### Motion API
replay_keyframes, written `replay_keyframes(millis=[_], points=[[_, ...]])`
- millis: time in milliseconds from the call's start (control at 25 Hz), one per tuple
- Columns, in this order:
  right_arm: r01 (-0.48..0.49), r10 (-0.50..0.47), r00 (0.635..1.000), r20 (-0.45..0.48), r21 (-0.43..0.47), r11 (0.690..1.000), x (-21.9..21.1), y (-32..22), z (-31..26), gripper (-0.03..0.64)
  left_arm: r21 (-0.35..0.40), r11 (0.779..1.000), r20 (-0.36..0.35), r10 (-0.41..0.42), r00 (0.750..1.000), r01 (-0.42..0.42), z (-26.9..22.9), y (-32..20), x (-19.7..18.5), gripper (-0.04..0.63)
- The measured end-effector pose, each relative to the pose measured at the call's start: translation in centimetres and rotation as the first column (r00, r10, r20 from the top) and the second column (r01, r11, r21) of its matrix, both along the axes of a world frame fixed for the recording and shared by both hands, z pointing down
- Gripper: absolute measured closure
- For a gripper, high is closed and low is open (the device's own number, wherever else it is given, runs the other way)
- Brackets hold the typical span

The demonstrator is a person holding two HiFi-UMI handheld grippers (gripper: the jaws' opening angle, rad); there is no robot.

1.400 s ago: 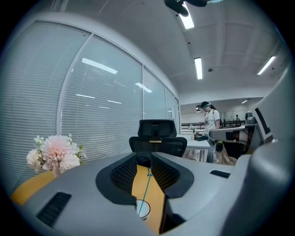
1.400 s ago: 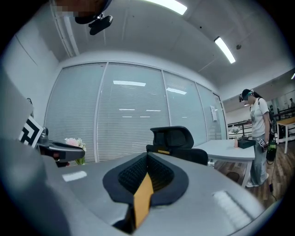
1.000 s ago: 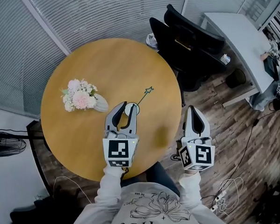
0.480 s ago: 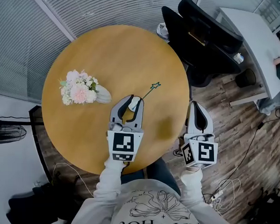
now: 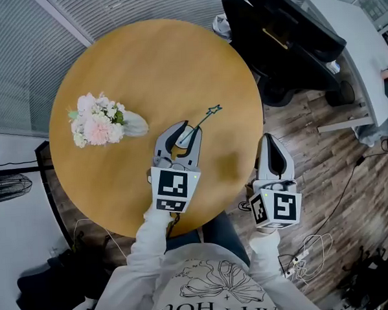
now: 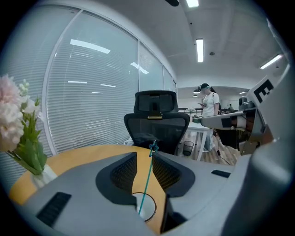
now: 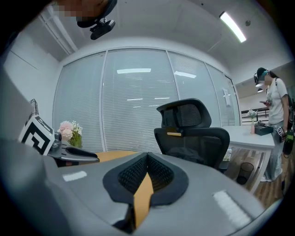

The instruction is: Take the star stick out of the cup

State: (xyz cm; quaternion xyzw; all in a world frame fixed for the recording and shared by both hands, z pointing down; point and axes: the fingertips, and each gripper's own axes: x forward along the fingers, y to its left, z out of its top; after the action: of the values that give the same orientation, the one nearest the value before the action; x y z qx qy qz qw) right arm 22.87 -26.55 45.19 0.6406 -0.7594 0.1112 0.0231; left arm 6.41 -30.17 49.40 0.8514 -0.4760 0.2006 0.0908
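Flowers (image 5: 96, 120) well L of cup (image 5: 187, 138), chair (image 5: 285, 42) off-table R.

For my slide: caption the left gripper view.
Jaws of the left tool opening around the cup, star stick leaning between them.

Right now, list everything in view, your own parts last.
table: one, round, wood-brown, centre
flowers: one bunch, pink and white, table's left
cup: one, pale, between the left gripper's fingers
star stick: one, teal, standing in the cup
office chairs: two, black, beyond the table
desk: one, white, far right
left gripper: grey, fingers opening around the cup
right gripper: grey, fingers together, empty, beside the table
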Motion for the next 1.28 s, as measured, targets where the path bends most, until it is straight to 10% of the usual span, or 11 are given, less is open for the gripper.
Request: replay_keyframes(millis=[1280], points=[[0.033, -0.031, 0.999, 0.011, -0.119, 0.992, -1.5, -1.4, 6.0, 0.606, -0.142, 0.975, 0.13, 0.19, 0.973, -0.171, 8.5, -2.5, 3.1, 0.515]])
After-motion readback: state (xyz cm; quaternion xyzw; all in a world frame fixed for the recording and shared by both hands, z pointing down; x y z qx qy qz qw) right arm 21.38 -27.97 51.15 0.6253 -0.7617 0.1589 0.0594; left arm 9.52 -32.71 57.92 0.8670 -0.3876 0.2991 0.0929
